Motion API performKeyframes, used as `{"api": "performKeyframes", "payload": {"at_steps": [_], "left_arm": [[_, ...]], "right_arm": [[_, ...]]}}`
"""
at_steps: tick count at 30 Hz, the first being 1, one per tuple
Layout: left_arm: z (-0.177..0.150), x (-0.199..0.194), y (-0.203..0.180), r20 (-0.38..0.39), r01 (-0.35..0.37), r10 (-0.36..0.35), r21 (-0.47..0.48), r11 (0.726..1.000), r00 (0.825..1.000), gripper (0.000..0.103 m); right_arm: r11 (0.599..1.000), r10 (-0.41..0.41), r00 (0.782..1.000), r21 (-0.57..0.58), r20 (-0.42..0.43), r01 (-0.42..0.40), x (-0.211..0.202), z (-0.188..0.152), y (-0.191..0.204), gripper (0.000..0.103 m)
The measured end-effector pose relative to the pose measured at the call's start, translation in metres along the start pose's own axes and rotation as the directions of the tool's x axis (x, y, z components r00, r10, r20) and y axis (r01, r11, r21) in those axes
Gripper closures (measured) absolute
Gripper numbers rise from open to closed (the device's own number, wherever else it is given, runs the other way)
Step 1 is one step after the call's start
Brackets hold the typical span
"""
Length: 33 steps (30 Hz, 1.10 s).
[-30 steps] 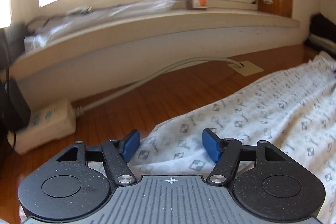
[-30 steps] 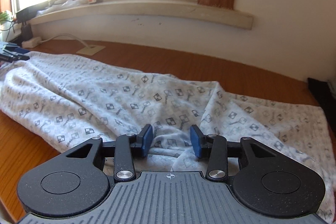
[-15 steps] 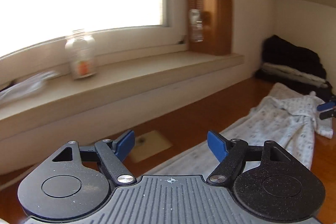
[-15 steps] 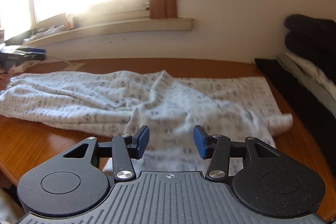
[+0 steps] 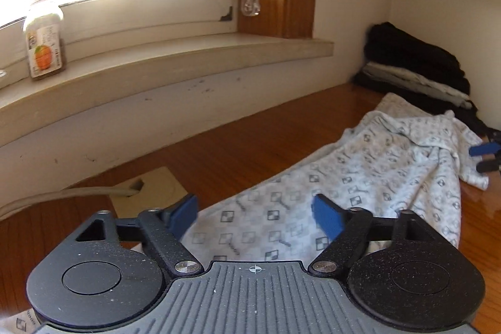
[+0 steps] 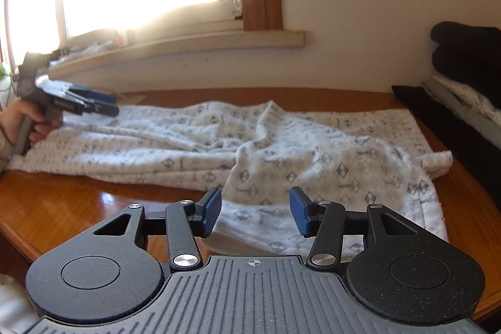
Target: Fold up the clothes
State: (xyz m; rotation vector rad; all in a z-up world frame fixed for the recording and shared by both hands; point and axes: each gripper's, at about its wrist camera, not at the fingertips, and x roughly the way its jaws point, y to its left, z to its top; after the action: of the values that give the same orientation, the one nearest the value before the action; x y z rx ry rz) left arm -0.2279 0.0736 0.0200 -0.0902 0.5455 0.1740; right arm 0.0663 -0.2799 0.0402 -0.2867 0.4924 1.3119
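Observation:
A white garment with a grey diamond print [image 6: 281, 152] lies crumpled lengthwise on the wooden table [image 6: 62, 208]. It also shows in the left wrist view [image 5: 360, 183]. My left gripper [image 5: 255, 216] is open and empty, just above one end of the garment. My right gripper [image 6: 255, 210] is open and empty, above the near edge of the other end. The left gripper also shows in the right wrist view [image 6: 103, 107], held in a hand at the far left. The right gripper's blue fingertips [image 5: 482, 149] show at the right edge of the left wrist view.
A stack of folded dark and light clothes [image 5: 413, 68] sits at the table's right end against the wall, also in the right wrist view [image 6: 463, 77]. A jar [image 5: 43, 36] stands on the windowsill [image 5: 188, 58]. A cable [image 5: 62, 194] enters a table grommet plate [image 5: 150, 190].
Both grippers have pulled back from the cloth and turned rightward. The left view swung from the power strip toward the clothes stack. Both stay open and empty.

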Motion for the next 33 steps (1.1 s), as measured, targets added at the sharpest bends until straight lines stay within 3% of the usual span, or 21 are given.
{"api": "performKeyframes", "payload": {"at_steps": [2,10,11,13,18,26,28,31,33], "left_arm": [[0.000,0.000,0.002,-0.005,-0.004,0.004,-0.010,1.000,1.000,0.003],[0.000,0.001,0.003,-0.015,-0.007,0.007,-0.024,1.000,1.000,0.000],[0.000,0.001,0.003,-0.016,-0.008,0.008,-0.022,1.000,1.000,0.000],[0.000,0.002,0.002,-0.016,-0.010,0.010,-0.018,1.000,1.000,0.000],[0.000,0.001,0.000,-0.011,-0.015,0.015,-0.008,1.000,1.000,0.000],[0.003,-0.011,0.003,0.071,-0.001,0.004,-0.041,0.999,0.998,0.000],[0.003,-0.015,-0.001,0.094,0.001,0.002,-0.027,1.000,0.996,0.000],[0.004,-0.019,-0.007,0.114,-0.016,0.015,0.004,1.000,0.993,0.000],[0.006,-0.020,-0.010,0.119,-0.034,0.032,0.015,0.999,0.992,0.000]], "right_arm": [[1.000,-0.001,1.000,-0.001,-0.010,0.001,0.001,-0.002,0.004,0.054],[0.998,-0.042,0.998,-0.042,-0.035,0.040,0.005,-0.009,0.016,0.052],[0.998,-0.045,0.998,-0.050,-0.039,0.043,0.005,-0.009,0.017,0.055],[0.996,-0.065,0.997,-0.063,-0.049,0.062,0.004,-0.004,0.013,0.092],[0.979,-0.167,0.986,-0.121,-0.026,0.162,0.001,0.025,-0.008,0.094],[0.923,-0.363,0.928,-0.104,0.082,0.371,0.026,0.121,-0.076,0.093],[0.901,-0.418,0.905,-0.090,0.076,0.424,0.046,0.135,-0.089,0.087],[0.844,-0.525,0.847,-0.079,0.080,0.530,0.069,0.138,-0.102,0.084],[0.850,-0.525,0.849,-0.020,0.059,0.526,0.072,0.133,-0.112,0.082]]}}
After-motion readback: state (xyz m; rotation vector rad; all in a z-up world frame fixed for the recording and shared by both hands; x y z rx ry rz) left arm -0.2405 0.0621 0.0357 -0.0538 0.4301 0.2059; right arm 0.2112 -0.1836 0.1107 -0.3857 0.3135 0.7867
